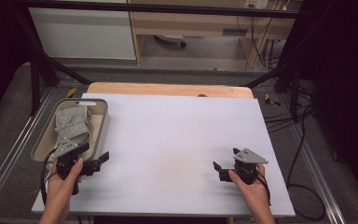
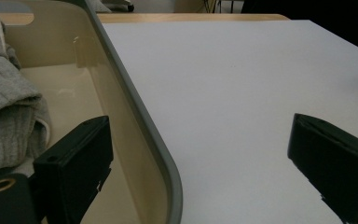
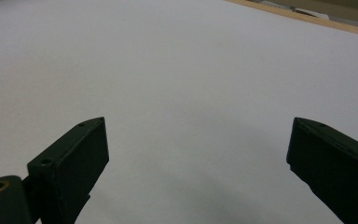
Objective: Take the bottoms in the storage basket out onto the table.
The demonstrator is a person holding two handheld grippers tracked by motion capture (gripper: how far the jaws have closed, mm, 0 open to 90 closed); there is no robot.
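A cream bin with a grey rim stands at the table's left edge, with grey folded cloth inside it. My left gripper is held just in front of the bin's near right corner, jaws open and empty. In the left gripper view the bin's rim runs between the two jaws, and the grey cloth lies at the left inside the bin. My right gripper hovers low over the white table surface at the front right, jaws open and empty, over bare white surface.
A wooden strip edges the table's far side. Black frame bars and cables flank the table on both sides. A hand holds each gripper at the near edge.
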